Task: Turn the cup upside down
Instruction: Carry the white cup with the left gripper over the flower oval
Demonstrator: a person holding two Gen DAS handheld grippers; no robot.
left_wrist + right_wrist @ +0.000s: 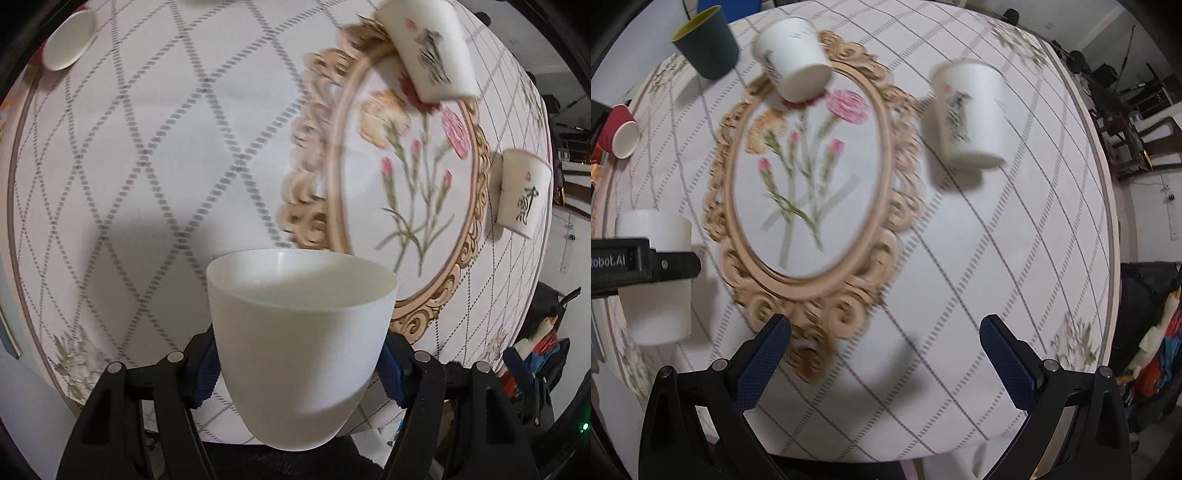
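between left gripper [301, 373] fingers: white cup [299, 328] clamped, mouth up | right gripper [886, 354] wide, holding nothing | printed cups [969, 118]: two

The bench [960, 258] wears a lattice-patterned cloth with an oval floral frame print [809, 184]. Two printed paper cups [794, 55] [971, 114] stand inverted by that frame's far end. A dark green cup [707, 44] and a tipped red cup [622, 131] sit at the far left edge.
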